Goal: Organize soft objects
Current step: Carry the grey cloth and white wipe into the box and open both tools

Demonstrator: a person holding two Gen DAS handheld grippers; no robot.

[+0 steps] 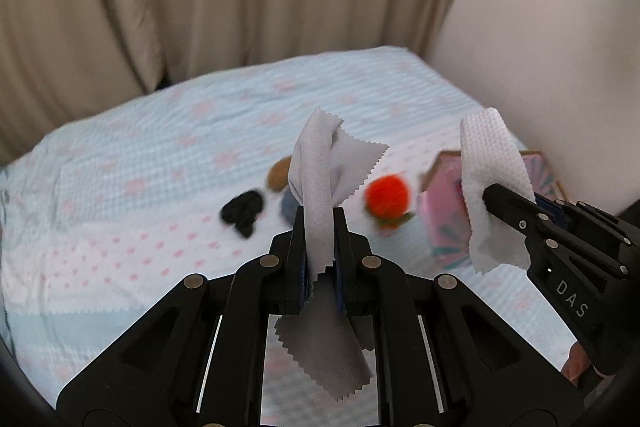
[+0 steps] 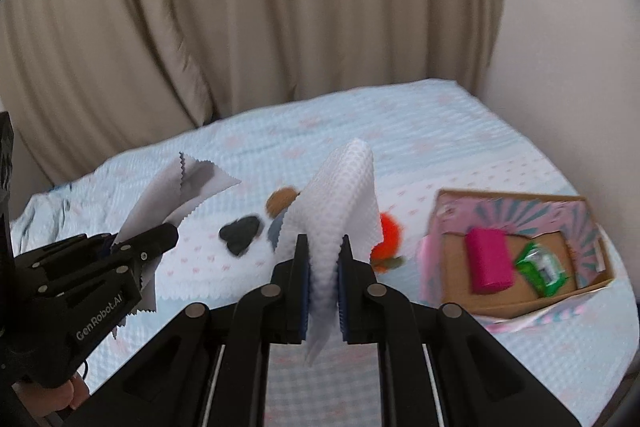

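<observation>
Pinched between the closed fingers of the left gripper [image 1: 320,223] hangs a grey cloth [image 1: 320,163] with pinked, zigzag edges, one corner flopping up toward 12 o'clock and a tail trailing down at 6. At 3 o'clock in that view the right gripper [image 2: 324,247] is clamped on a white waffle-textured paper towel [image 2: 340,195], which folds limply over its fingers. Both sheets are raised above the bed [image 1: 140,155], not touching it.

Farther off on the bed lie a black item [image 1: 242,213], a brown one [image 1: 280,173] and an orange pompom [image 1: 387,195], all blurred. At 3 o'clock from the right wrist sits a cardboard box [image 2: 576,207] holding a pink roll [image 2: 490,255] and a green packet [image 2: 542,267].

Both sheets look near weightless, floppy and easily dragged by air; the paper one could tear. A grip mid-fold, well in from the edge, seems safest for carrying them to the box
</observation>
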